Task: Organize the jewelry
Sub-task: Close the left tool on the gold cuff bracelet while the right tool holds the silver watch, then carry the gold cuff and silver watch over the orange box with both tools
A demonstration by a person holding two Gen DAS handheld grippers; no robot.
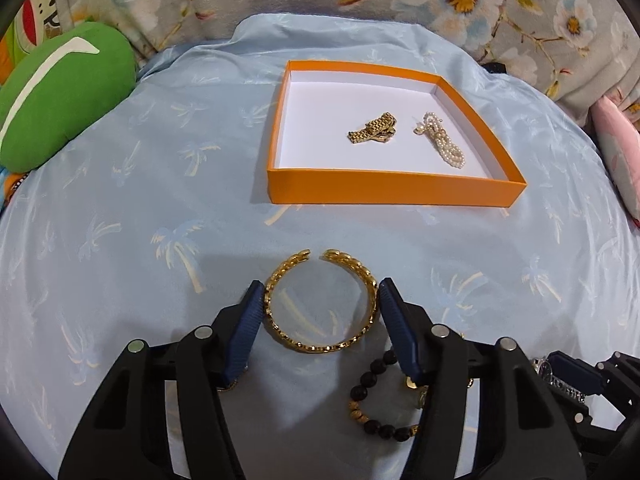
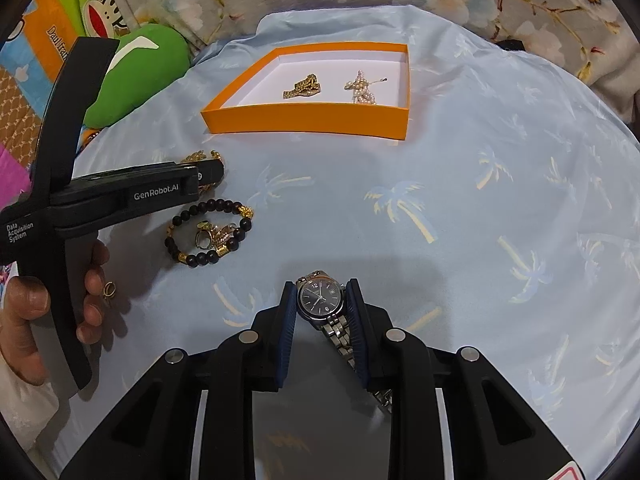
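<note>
Jewelry split between both hands: gold bangle (image 1: 321, 303) sits flat between my left gripper (image 1: 321, 300) pads, touching both, its gap facing the orange box (image 1: 396, 191) dead ahead. Right gripper (image 2: 321, 304) pinches the watch (image 2: 320, 300) (band trailing back).

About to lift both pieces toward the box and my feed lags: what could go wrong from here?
1. The open gold cuff bangle is pinched only at its two sides by the left gripper; it may flex or pop free.
2. The right gripper clamps the watch by its case; the band trails loose and could drag.
3. The beaded bracelet under the left jaws may snag.
</note>
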